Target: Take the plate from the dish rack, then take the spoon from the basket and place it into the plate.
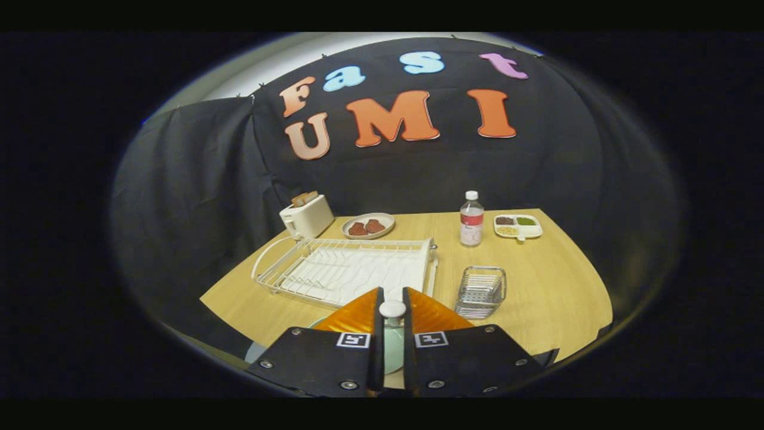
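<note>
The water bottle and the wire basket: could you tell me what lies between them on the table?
In the gripper view, only bare tabletop lies between the water bottle and the wire basket.

We see a light wooden counter [555,286]. On it: white wire dish rack [346,269] w/ white drip tray, clear wire-sided basket [481,291] just beside the rack, white toaster [307,216] at far corner, beige plate w/ two reddish pieces [368,226], clear plastic bottle w/ red label [471,219], white divided dish [517,226] & a pale green plate [393,346] at near edge.
</note>
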Motion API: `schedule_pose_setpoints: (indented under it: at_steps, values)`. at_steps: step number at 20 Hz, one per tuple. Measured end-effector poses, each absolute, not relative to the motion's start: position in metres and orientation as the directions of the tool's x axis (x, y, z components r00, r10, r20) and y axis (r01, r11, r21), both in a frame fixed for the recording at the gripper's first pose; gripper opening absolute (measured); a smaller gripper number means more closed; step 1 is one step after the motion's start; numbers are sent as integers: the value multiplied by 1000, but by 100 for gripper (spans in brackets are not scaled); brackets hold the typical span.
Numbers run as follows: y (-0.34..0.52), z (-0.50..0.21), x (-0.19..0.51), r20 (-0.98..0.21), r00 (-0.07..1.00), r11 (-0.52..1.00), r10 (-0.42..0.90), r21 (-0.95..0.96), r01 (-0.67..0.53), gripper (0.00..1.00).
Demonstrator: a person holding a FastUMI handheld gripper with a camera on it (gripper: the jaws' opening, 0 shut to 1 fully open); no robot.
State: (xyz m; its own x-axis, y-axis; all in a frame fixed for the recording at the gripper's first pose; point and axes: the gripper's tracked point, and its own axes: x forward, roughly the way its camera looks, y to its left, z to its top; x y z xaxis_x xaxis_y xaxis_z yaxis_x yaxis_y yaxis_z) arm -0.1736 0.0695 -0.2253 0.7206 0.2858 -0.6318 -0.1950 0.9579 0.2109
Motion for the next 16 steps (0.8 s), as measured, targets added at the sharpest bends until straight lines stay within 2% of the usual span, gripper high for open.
schedule_pose_setpoints:
  at_steps: [8,16]
  values:
    - [140,-267,-183,-659,639,917,397,265,-297,13]
    - [166,-286,-181,-659,615,899,433,266,-347,13]
